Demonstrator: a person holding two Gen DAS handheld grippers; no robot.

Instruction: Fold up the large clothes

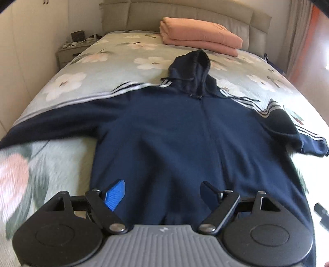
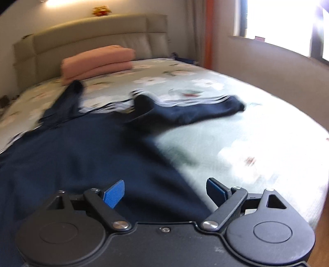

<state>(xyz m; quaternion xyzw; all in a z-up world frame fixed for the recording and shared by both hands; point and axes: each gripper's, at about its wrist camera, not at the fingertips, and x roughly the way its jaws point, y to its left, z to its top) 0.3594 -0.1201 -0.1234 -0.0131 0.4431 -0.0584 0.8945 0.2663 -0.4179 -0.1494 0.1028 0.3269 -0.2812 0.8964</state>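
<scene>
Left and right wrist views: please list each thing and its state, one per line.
Hoodie: spread flat on the bed, zipped, sleeves out, unfolded.
Blanket: folded, at the headboard.
Left claw: open, over the hoodie's hem.
Right claw: open, holding nothing.

Navy hoodie (image 1: 164, 131) spread flat, sleeves out

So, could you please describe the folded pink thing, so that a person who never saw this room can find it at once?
Start from the bed with its pale green flowered cover and look to its far end, at the beige padded headboard. There the folded blanket lies just in front of the headboard, beyond the hood of the spread navy hoodie. It is the only plain salmon-pink, neatly stacked thing on the bed.
</scene>
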